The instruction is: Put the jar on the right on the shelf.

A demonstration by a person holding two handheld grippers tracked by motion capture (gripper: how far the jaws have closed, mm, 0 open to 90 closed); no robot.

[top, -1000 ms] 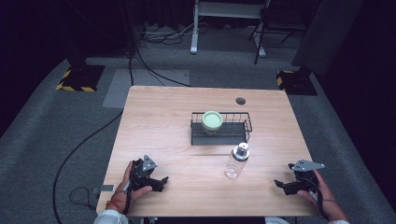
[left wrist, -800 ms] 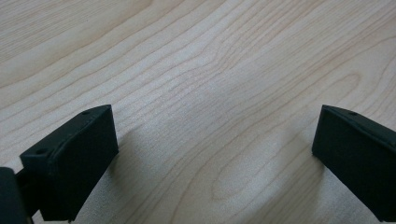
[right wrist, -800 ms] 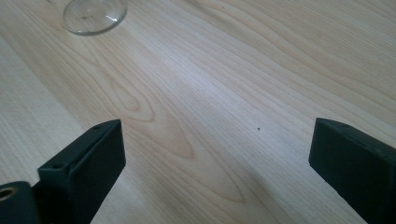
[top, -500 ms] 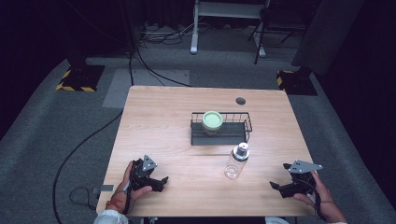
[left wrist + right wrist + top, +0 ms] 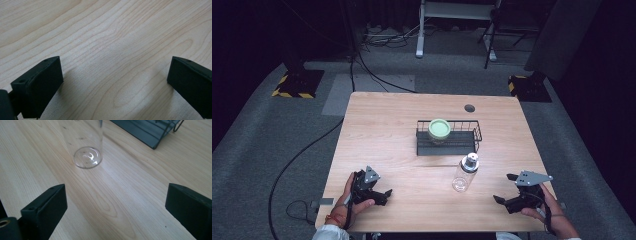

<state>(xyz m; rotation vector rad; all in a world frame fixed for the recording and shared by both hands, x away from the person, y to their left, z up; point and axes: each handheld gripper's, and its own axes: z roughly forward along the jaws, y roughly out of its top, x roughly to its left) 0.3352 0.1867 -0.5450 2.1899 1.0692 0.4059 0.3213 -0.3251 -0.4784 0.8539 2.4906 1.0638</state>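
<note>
Clear bottle point(image 5: 464, 173) stands upright on the pale wood tabletop point(image 5: 382, 135), just in front of the wire basket point(image 5: 462, 142). My right hand-held gripper point(image 5: 507, 190) sits spread wide, empty, like my left hand-held gripper point(image 5: 379, 192). The bottle looks light and slick; an off-centre nudge could tip it. Grey carpet and cables surround us
</note>
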